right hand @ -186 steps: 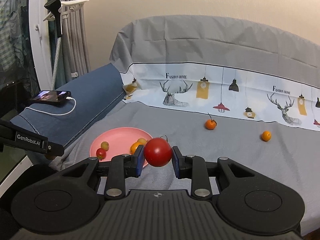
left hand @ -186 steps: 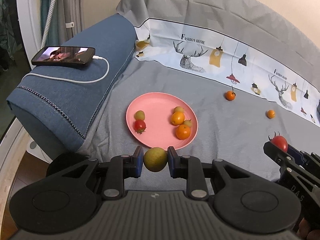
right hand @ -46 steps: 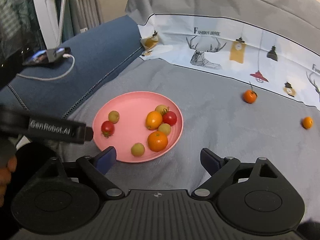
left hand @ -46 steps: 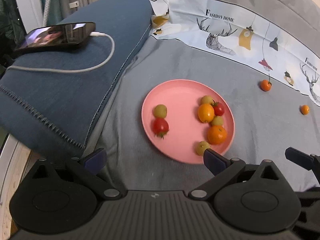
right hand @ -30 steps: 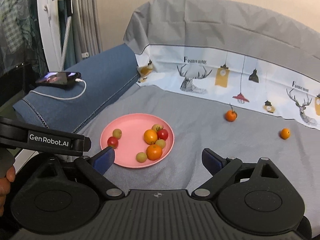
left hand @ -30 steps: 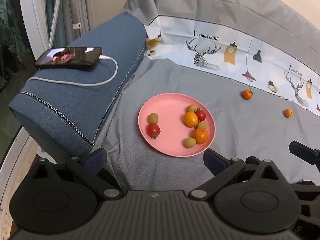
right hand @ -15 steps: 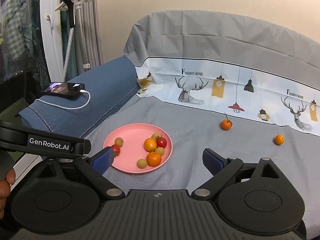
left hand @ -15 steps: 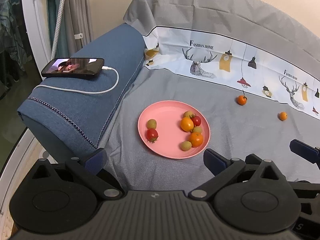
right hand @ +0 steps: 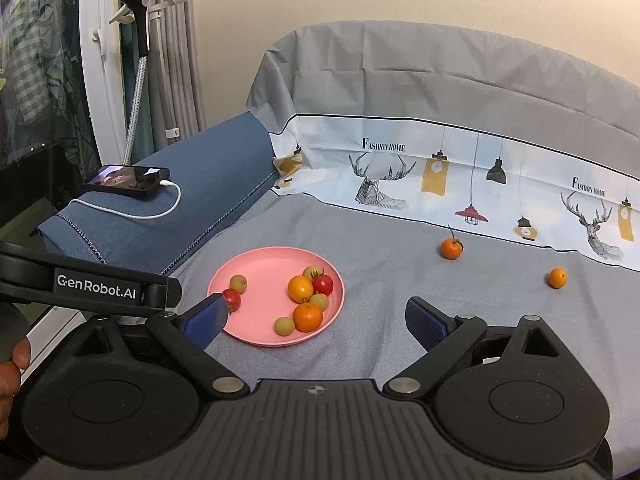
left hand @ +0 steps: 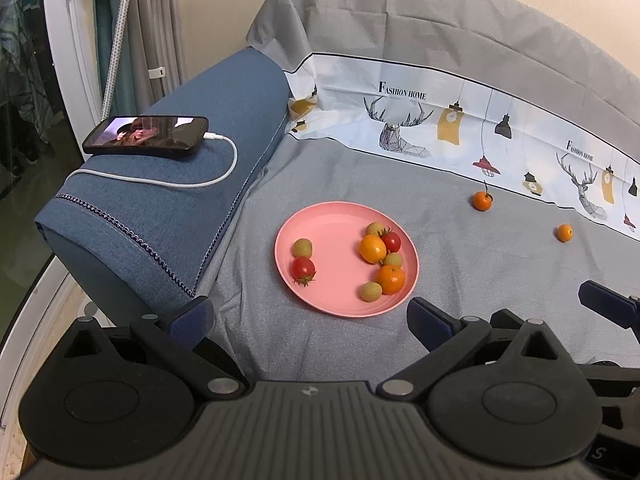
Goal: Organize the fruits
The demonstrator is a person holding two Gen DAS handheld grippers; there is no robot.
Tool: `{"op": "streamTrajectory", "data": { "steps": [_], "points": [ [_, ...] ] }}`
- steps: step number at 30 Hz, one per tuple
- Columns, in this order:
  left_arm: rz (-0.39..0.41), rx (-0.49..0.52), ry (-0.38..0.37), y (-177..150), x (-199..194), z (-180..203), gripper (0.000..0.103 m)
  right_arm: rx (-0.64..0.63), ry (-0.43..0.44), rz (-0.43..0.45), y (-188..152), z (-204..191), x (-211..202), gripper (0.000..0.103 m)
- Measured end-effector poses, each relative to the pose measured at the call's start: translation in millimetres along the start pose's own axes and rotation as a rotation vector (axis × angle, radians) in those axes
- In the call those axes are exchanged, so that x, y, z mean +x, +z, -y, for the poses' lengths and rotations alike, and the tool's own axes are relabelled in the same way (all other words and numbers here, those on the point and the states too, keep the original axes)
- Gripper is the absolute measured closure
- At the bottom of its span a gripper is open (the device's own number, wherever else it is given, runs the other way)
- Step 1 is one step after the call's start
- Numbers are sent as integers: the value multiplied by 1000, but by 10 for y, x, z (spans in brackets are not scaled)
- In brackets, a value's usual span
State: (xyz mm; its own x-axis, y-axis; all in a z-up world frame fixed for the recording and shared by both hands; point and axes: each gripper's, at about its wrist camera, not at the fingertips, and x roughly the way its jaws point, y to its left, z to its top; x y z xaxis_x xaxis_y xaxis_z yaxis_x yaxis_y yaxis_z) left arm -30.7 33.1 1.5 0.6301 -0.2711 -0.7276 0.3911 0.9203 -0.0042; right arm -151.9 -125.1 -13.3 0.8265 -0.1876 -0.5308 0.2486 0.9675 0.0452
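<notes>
Left tool (left hand: 310, 318): jaws spread wide, holding nothing, hovering above the near edge of the sofa seat.
Right tool (right hand: 316, 320): jaws likewise wide apart and empty; the pink plate shows between its blue pads.
Pink plate (left hand: 332, 220): lies flat on the grey sofa cover (left hand: 460, 272), near the blue armrest (left hand: 160, 208).
Fruit on plate, 3 o'clock side: a cluster of two oranges (left hand: 373, 249), a red tomato (left hand: 391, 241) and three small green fruits (left hand: 371, 291), most of them touching.
Fruit on plate, 9 o'clock side: one green fruit (left hand: 303, 247) with a red tomato (left hand: 303, 268) just beside it, apart from the cluster.
Stemmed orange (left hand: 481, 201): on the cover at about 1 o'clock from the plate, well apart from it, near the printed fabric band.
Small orange (left hand: 564, 233): farther out at about 3 o'clock, alone on the cover.
Phone (left hand: 146, 141): lies flat on the armrest, screen lit, white cable (left hand: 192, 182) plugged in.
Person's hand (right hand: 10, 376): partly visible at the left edge of the right wrist view, holding the left tool's handle.
</notes>
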Motion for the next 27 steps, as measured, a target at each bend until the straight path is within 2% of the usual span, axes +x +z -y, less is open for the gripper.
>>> {"op": "streamTrajectory", "data": {
  "steps": [27],
  "points": [
    [-17,1,-1,2,83,-6,0,0,-1,-19,-8,20,76,7]
  ]
}}
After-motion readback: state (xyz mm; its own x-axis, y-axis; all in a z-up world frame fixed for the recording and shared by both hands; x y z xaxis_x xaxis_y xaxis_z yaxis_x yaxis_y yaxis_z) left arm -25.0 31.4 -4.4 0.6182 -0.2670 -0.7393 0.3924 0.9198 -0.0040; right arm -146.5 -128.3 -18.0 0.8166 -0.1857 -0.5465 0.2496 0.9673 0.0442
